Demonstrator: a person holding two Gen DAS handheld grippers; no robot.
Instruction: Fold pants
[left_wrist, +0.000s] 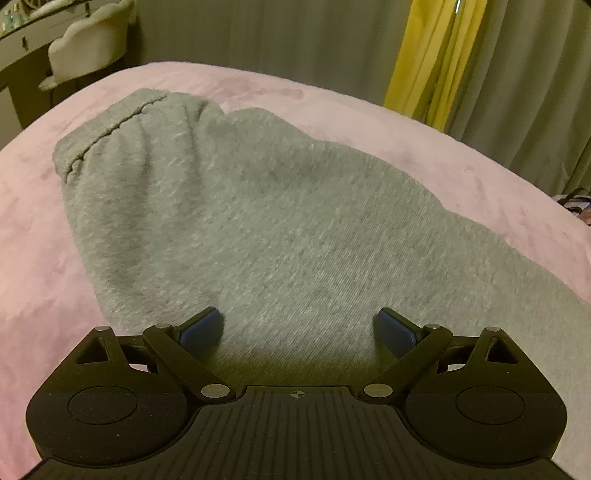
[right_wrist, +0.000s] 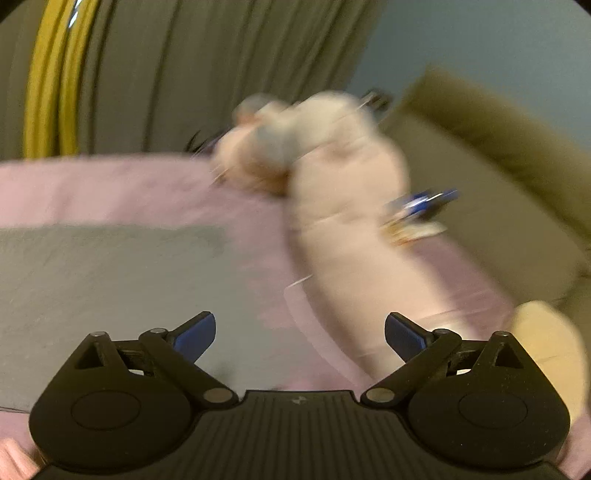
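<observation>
**Grey pants on the pink bed, both grippers spread wide**

In the left wrist view the pants (left_wrist: 229, 221) fill the middle of the frame, lying on the pink bed cover (left_wrist: 33, 258). Their gathered waistband sits at the upper left, with a stitched seam running across it; the cloth widens toward the lower right and runs under the left gripper (left_wrist: 301, 330). Its jaws stand wide apart, blue pads (left_wrist: 201, 330) on either side of bare grey fabric, gripping nothing. A pale chair (left_wrist: 88, 40) stands in the upper left corner beside a desk, and grey curtains with a yellow one (left_wrist: 428, 59) hang across the top.

The right wrist view is blurred. The pants (right_wrist: 103, 288) show as a grey patch at the left, on the pink cover (right_wrist: 110, 188). The right gripper (right_wrist: 300, 338) also has its jaws wide apart and holds nothing; its left finger lies over the grey cloth, its right over a heap of pale clothes (right_wrist: 347, 221) that runs from centre to lower right. An olive sofa (right_wrist: 498, 166) fills the right side.
</observation>
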